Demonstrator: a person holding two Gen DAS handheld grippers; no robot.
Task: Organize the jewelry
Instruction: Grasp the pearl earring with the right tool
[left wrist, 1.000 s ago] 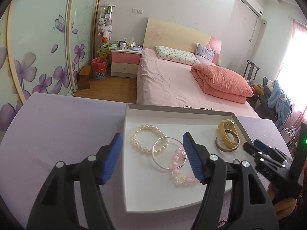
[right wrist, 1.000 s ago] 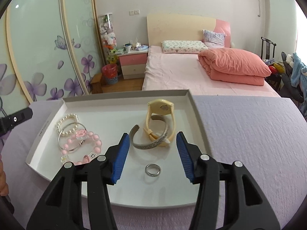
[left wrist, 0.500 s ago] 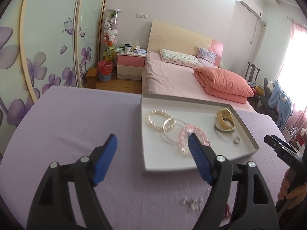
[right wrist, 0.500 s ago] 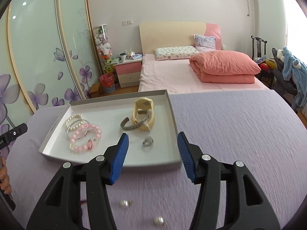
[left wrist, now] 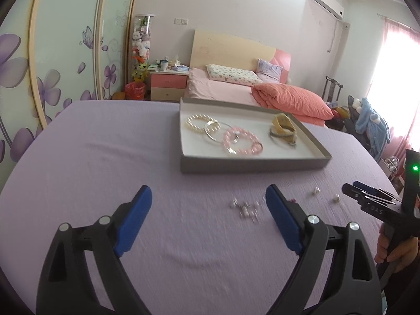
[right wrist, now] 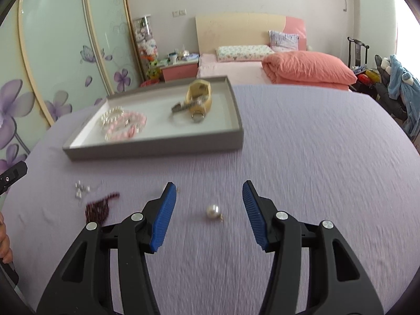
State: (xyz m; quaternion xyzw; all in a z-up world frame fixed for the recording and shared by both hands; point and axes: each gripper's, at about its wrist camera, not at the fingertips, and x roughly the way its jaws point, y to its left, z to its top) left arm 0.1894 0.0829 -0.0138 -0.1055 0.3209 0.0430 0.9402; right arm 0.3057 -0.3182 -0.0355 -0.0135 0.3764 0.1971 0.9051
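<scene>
A grey tray [left wrist: 252, 164] [right wrist: 157, 148] on the purple table holds a pearl bracelet [left wrist: 198, 123], a silver bangle [left wrist: 216, 131], a pink bead bracelet [left wrist: 241, 141] [right wrist: 126, 127], a yellow watch band [left wrist: 283, 128] [right wrist: 199, 97] and a ring [right wrist: 197, 117]. Loose on the table lie small pearl pieces [left wrist: 245, 208] [right wrist: 81, 189], a dark red bead string [right wrist: 101, 206] and a pearl earring [right wrist: 213, 210]. My left gripper [left wrist: 208, 210] is open and empty, well before the tray. My right gripper [right wrist: 208, 202] is open and empty, with the pearl earring between its fingers' line.
A purple cloth covers the table [left wrist: 92, 157] [right wrist: 328, 144]. Beyond it stands a pink bed [left wrist: 236, 89] with an orange duvet [right wrist: 307, 68], a nightstand [left wrist: 168, 84] and a floral wardrobe [left wrist: 52, 52]. The right gripper also shows in the left wrist view [left wrist: 367, 199].
Both grippers have pulled back from over the tray toward the near table edge. The tray now lies farther away and the loose pearls and beads have come into view.
</scene>
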